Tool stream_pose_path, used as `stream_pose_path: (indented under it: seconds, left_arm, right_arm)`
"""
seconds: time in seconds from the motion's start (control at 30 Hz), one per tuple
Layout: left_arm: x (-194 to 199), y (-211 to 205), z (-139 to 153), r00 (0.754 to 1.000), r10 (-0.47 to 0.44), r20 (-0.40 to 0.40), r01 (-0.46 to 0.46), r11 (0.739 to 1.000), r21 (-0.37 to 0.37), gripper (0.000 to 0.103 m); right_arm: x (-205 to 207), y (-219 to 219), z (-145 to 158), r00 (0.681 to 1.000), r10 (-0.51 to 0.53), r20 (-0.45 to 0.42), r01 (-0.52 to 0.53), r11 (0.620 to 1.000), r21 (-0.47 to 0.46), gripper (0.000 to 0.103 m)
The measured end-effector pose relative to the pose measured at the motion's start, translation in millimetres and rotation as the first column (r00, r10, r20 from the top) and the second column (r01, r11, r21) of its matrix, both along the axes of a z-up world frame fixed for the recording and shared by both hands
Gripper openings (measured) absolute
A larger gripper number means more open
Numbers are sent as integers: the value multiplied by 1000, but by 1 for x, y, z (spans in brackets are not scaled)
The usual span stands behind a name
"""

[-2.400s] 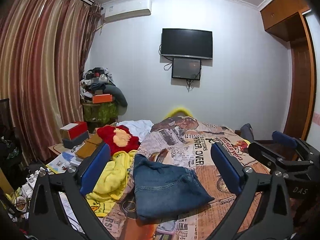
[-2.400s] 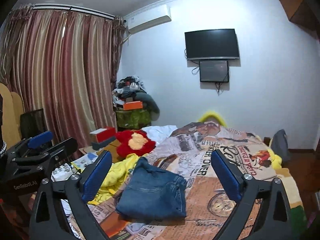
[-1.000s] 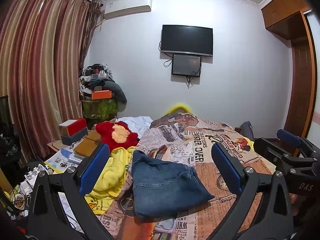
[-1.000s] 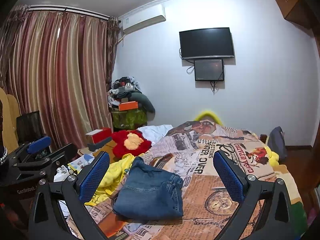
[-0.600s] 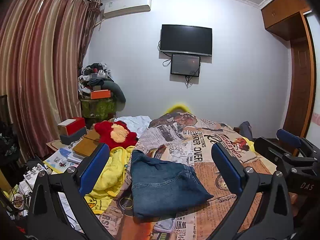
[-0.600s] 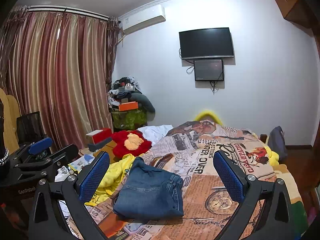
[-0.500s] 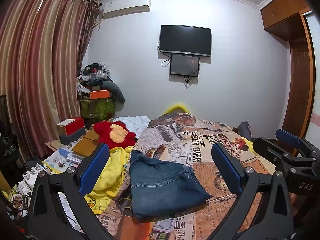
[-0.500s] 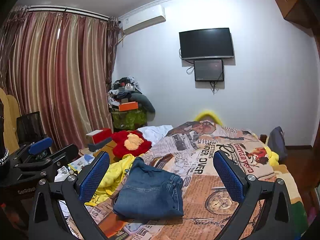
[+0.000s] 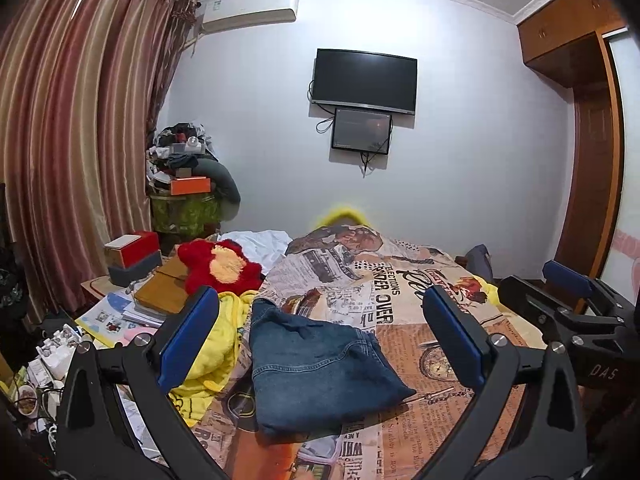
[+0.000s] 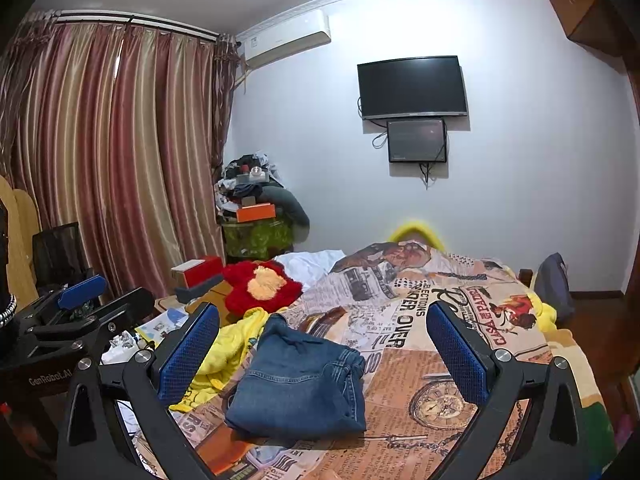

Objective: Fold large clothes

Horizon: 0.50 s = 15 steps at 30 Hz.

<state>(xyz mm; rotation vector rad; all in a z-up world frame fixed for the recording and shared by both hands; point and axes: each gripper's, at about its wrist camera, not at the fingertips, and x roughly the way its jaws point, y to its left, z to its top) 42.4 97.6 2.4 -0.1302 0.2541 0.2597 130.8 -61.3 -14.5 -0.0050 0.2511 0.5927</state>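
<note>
Bed (image 9: 432,344) carries folded jeans (image 9: 316,364), long axis running away from both grippers. Left gripper (image 9: 320,340) and right gripper (image 10: 324,352) hover spread wide, empty; jeans lie ahead and below, neither clearly nearer.

Folded blue jeans (image 9: 320,364) lie flat on the bedspread (image 9: 424,408).

— Any words on the bedspread (image 10: 460,332)?
— Yes: "OVER" in big black letters, "ELECTIONS" just beside it, "CASA DE PADRA" in red by the cowboy picture. Near the front edge in the left wrist view, "WHII" and "NEW".
— And on the grippers?
— "GenRobot.AI" in white on the left gripper (image 10: 50,374). "DAS" in grey on the right gripper (image 9: 604,371).
— Anything else?
— Small print all over the bedspread, too tiny to read.
</note>
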Motion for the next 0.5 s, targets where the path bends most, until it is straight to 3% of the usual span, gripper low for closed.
stream_pose_path:
  seconds: [0.5]
  left_arm:
    - [6,5,-7,1000,-12,-29,11,1000,-24,103]
  right_arm:
    - [2,-1,0,1000,-1,-7,1,1000,-8,103]
